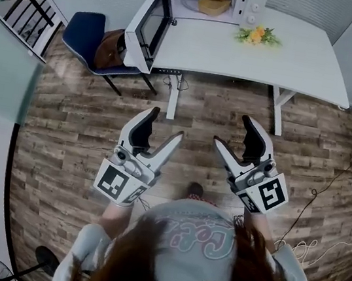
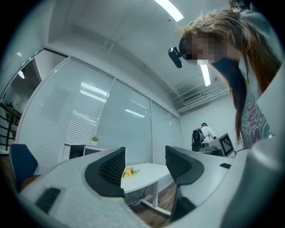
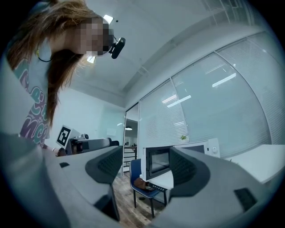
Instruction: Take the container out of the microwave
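Container (image 1: 214,4) sits inside the microwave (image 1: 253,6), on the floor of its cavity and towards the right side, with the door (image 1: 151,23) swung fully open to the left. It looks like a low, tan, bowl-like tub with an uneven rim. It is too small in the head view to tell whether it is plastic, paper or something woven.

My judgement is that it is light and thin-walled, so it may flex or tip if squeezed hard. The rim nearest the opening is the likeliest place to pinch, with one jaw inside the wall and one outside. It should then be drawn straight out and kept level, in case it holds something.

The microwave is a smooth white box at the back edge of a plain white bench (image 1: 295,56). A small bunch of yellow flowers (image 1: 257,35) lies just in front of it. A blue padded chair (image 1: 84,32) with a brown bag (image 1: 111,48) on it stands below the open door, on a plank-patterned wood floor (image 1: 78,128).

The left gripper (image 1: 167,122) and the right gripper (image 1: 231,129) are held close to the person's body, well apart from the bench. Both have their jaws spread with nothing between them. The ribbed dark pads face each other across an open gap.
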Tool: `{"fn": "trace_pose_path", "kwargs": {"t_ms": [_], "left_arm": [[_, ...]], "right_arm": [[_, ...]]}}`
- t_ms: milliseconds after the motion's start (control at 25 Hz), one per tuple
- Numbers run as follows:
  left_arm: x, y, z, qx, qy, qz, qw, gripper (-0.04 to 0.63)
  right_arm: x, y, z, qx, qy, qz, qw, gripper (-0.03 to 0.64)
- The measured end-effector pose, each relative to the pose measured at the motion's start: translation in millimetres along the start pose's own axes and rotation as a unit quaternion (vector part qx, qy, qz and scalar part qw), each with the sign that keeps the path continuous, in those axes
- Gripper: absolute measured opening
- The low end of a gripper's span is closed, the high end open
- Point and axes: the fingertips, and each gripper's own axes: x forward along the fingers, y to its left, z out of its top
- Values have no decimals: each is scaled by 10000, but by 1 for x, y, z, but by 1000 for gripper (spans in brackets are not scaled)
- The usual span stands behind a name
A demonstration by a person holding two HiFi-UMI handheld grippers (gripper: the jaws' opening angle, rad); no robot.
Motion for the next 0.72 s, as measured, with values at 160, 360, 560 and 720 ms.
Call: {"fn": "trace_pose_path", "kwargs": {"t_ms": [160, 360, 560, 720], "left_arm": [[25, 0, -3, -3, -81, 23, 10000, 255], [41, -6, -15, -26, -27, 59, 10000, 255], [44, -6, -24, -104, 86, 92, 9999, 255], [50, -4, -21, -97, 77, 63, 9999, 255]], "right_arm": [[6, -17, 5, 4, -87, 162, 9998, 316], [5, -29, -5, 22, -36, 255, 9997, 316], [9, -33, -10, 92, -5, 286, 9995, 316], [9, -39, -13, 70, 26, 222, 9997, 316]]}}
